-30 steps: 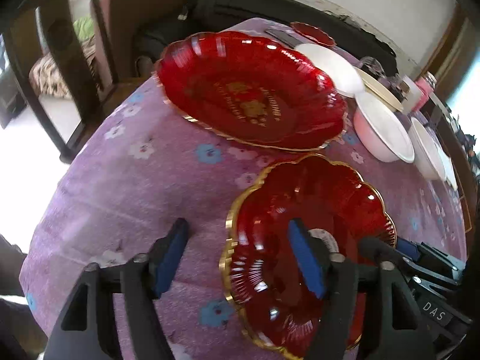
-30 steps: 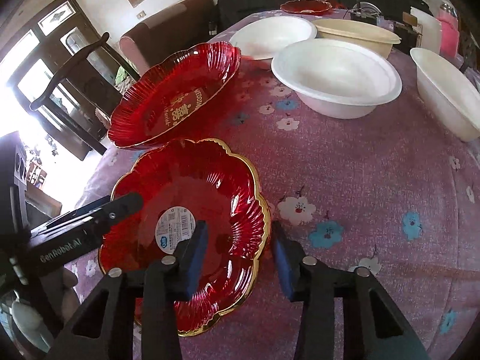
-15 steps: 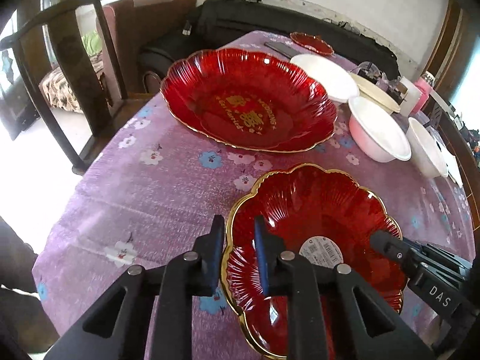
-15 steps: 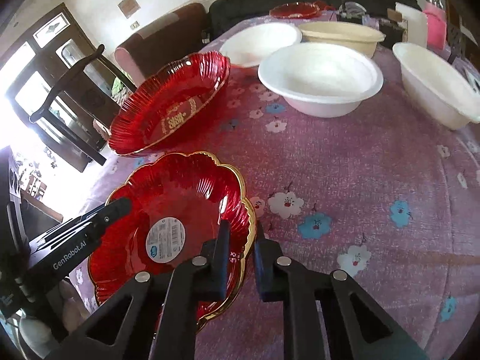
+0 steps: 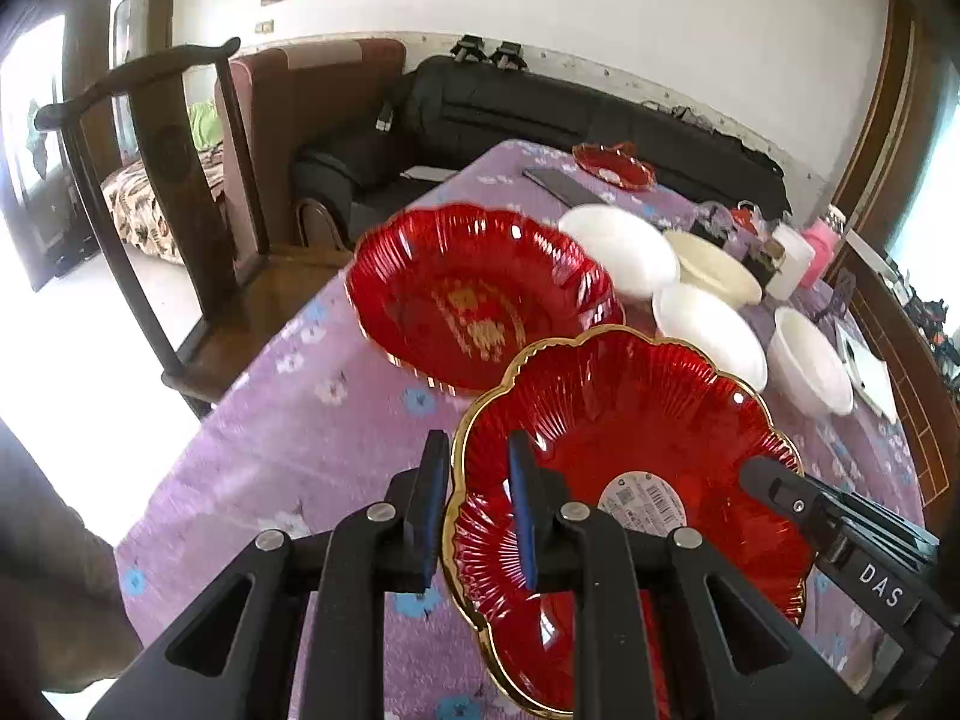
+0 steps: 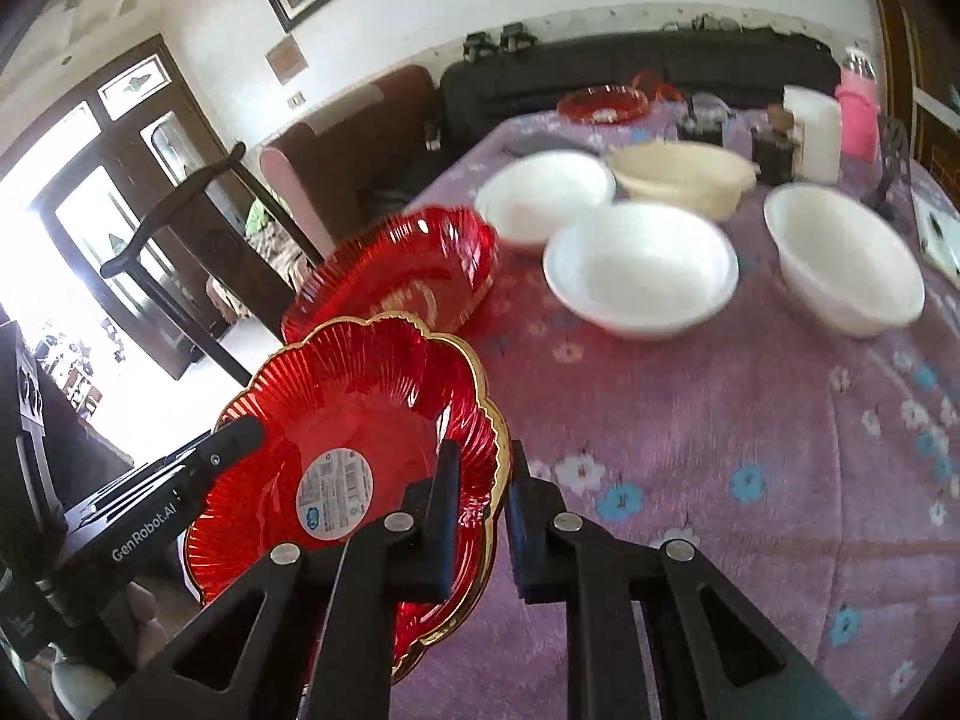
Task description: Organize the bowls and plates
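Note:
A red flower-shaped plate with a gold rim (image 5: 630, 420) (image 6: 360, 396) and a round label hangs lifted above the purple tablecloth. My left gripper (image 5: 477, 462) is shut on its left rim, my right gripper (image 6: 485, 468) is shut on its right rim. Each gripper shows in the other's view at the plate's far edge. Behind it a larger red plate (image 5: 474, 294) (image 6: 390, 276) rests on the table. Several white bowls (image 5: 708, 330) (image 6: 642, 270) and a cream bowl (image 6: 684, 177) stand farther back.
A small red dish (image 5: 612, 165) sits at the table's far end beside a dark flat object (image 5: 558, 183). A white container (image 6: 813, 132) and pink bottle (image 6: 858, 108) stand at the back right. A dark wooden chair (image 5: 168, 192) and a black sofa (image 5: 540, 114) flank the table.
Both grippers closed on opposite rims of the flower-shaped plate, then lifted it off the table; the views tilted up and show more of the room.

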### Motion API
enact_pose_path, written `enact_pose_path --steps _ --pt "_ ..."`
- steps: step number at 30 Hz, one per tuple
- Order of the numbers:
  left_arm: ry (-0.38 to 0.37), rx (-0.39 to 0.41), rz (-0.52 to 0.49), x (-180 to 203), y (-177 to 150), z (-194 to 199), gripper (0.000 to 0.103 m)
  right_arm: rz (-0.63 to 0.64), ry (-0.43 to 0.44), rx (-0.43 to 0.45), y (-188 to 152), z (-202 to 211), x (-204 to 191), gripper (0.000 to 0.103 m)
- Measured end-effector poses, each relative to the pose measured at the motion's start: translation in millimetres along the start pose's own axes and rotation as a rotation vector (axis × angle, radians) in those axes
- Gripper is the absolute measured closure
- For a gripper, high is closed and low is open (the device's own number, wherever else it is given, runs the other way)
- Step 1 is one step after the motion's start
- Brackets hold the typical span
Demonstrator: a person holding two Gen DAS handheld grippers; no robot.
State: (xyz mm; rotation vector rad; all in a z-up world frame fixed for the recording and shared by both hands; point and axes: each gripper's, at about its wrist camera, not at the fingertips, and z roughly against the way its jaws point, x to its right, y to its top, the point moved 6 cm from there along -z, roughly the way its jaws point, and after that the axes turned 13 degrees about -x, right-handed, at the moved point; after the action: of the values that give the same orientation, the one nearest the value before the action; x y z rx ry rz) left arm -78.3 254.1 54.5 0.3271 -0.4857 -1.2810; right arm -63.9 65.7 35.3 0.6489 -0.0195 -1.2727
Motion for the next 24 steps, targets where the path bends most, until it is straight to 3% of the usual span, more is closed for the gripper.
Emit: enact_pose_path --steps 12,24 --pt "0.019 0.069 0.049 -18 64 1 0.084 0.014 0.019 0.015 56 -18 -19 0.087" --pt "0.042 0.046 0.071 -28 85 -30 0.084 -0.004 0.023 -0.008 82 -49 -17 0.087"
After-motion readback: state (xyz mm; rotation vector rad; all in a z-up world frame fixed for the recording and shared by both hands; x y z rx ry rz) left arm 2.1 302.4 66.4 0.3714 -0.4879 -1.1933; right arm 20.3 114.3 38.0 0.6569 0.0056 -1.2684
